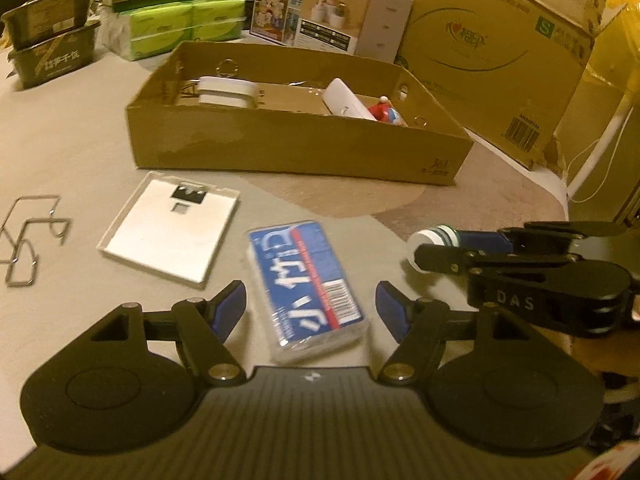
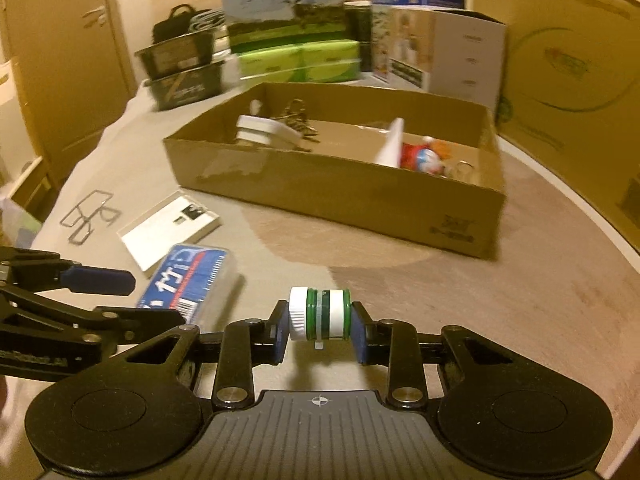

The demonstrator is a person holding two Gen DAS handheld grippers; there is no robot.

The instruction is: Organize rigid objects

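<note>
The bench [image 1: 60, 152] is big and flat with a smooth grey cover, and a brown round patch shows near the middle. On it sits a wide, low cardboard box [image 1: 296, 148] with stiff brown walls; inside are a white plastic case, a long white stick-like thing and a small red toy. In front of the box lies a flat white square card holder [image 1: 168, 228] with a small dark clip, hard and thin. Beside it is a blue and white pack [image 1: 308, 292] in shiny clear wrap, shaped like a small brick. The left hand-held gripper [image 1: 310, 304] hangs over this pack with its jaws apart, one blue pad on each side, not pressing it. To do this well, I think it should go down straight, keep the pack in the middle, and squeeze the long sides gently so the slippery wrap does not slide out. The right hand-held gripper [image 2: 320, 328] is clenched on a little bottle [image 2: 320, 314] with a white ribbed cap and green and white rings; it is round and hard, held end to end, near the blue pack. It should stay level on its way to the box so it cannot roll free. Off to the left lie bent wire clips [image 1: 28, 236], thin and shiny.
</note>
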